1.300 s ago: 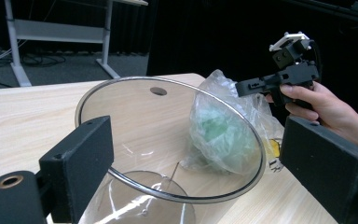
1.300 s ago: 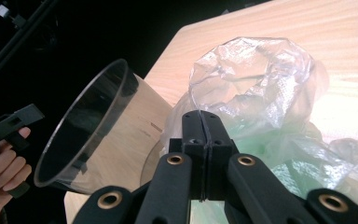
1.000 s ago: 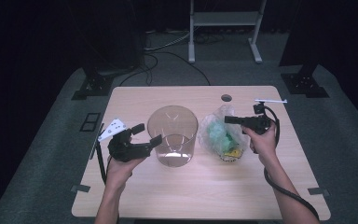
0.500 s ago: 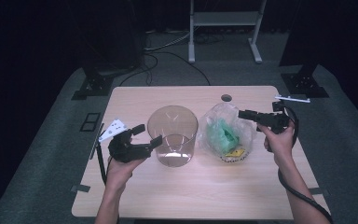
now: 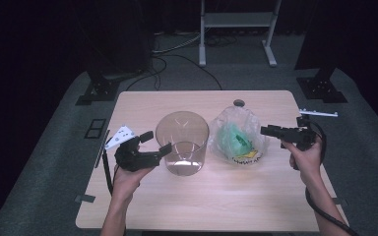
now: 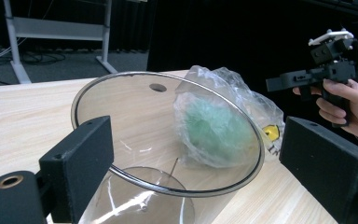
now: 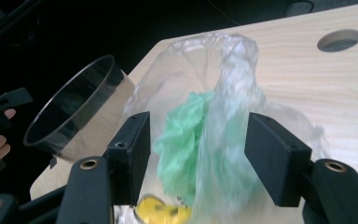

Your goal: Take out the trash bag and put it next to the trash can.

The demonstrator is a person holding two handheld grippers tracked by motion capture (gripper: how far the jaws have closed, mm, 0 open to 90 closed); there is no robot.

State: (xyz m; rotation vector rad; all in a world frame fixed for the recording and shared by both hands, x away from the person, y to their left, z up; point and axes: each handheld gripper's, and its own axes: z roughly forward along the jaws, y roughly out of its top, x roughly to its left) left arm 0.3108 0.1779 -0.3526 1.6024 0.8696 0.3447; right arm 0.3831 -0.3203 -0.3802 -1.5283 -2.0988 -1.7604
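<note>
The plastic bag (image 5: 237,139) sits on the table, not yet in the clear tub (image 5: 182,142); the right gripper (image 5: 267,131), jaws just opened wide and empty, stands beside it, while the left gripper (image 5: 158,142), jaws wide too, straddles the tub's rim.

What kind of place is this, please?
Probably a recording studio or lab: a lone wooden table on grey carpet, black curtains behind, and cables and a metal stand on the floor.
</note>
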